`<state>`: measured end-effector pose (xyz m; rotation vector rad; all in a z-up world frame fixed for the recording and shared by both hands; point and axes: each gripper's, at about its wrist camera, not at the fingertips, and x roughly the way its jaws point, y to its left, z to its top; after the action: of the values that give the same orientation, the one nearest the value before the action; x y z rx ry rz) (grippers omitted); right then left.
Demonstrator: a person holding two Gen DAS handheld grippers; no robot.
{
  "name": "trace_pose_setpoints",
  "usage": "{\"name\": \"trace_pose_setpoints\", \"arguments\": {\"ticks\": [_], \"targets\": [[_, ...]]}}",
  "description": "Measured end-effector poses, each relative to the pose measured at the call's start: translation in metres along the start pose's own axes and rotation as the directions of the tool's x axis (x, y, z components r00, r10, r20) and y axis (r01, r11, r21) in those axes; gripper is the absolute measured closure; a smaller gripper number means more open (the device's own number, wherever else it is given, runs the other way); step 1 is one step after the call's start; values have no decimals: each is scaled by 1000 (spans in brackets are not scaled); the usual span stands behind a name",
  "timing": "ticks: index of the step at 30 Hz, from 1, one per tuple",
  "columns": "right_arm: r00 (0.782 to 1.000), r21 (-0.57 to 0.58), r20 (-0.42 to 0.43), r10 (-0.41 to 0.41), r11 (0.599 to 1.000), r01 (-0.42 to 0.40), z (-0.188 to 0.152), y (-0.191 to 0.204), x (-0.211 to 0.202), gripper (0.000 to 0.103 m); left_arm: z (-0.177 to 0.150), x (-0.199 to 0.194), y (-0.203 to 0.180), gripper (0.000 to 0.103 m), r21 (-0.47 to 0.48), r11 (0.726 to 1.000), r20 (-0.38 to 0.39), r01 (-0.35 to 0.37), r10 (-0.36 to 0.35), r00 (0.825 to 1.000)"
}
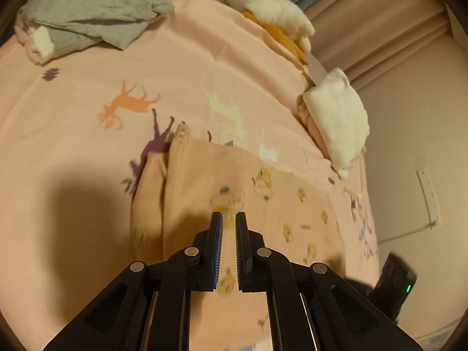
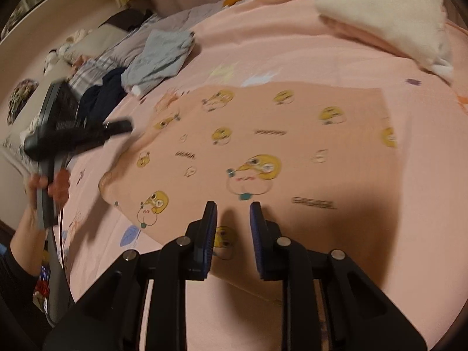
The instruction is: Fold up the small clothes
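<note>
A small pink garment (image 2: 263, 152) printed with yellow cartoon faces lies spread flat on the pink bedsheet (image 2: 292, 52). In the left wrist view the garment (image 1: 234, 204) has a folded edge on its left side. My left gripper (image 1: 229, 218) hovers over it with its jaws a narrow gap apart and nothing between them. My right gripper (image 2: 233, 207) is open and empty above the garment's near edge. The left gripper (image 2: 117, 127) shows blurred at the left of the right wrist view, held by a hand.
A grey folded garment (image 1: 96, 11) lies at the far left of the bed. White and orange clothes (image 1: 269, 8) and a folded white and pink stack (image 1: 336, 117) lie along the right edge. Striped, dark and grey-blue clothes (image 2: 158, 55) pile at the far left.
</note>
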<state>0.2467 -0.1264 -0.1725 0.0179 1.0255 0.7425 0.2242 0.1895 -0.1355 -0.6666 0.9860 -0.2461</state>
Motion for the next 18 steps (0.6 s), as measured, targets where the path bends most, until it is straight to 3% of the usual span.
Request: {"name": "trace_pose_setpoints", "arguments": {"ticks": [3, 5, 8, 11, 14, 15, 18], "targets": [[1000, -15, -31, -5, 1000, 5, -6, 4, 13, 79, 9, 20, 6, 101, 8, 995, -1, -96, 96, 995], [999, -20, -35, -6, 1000, 6, -11, 3, 12, 79, 15, 34, 17, 101, -3, 977, 23, -211, 211, 977], [999, -9, -51, -16, 1000, 16, -18, -1, 5, 83, 23, 42, 34, 101, -38, 958, 91, -285, 288, 953], [995, -27, -89, -36, 999, 34, -30, -1, -2, 83, 34, 40, 43, 101, -77, 925, 150, -373, 381, 912], [994, -48, -96, -50, 998, 45, -37, 3, -11, 83, 40, 31, 56, 101, -131, 943, 144, -307, 325, 935], [994, -59, -91, -52, 997, 46, -36, 6, -16, 78, 40, 26, 57, 99, -136, 947, 146, -289, 308, 940], [998, -88, -54, -26, 996, 21, -27, 15, -23, 78, 33, 9, 59, 99, -129, 967, 136, -222, 239, 962]]}}
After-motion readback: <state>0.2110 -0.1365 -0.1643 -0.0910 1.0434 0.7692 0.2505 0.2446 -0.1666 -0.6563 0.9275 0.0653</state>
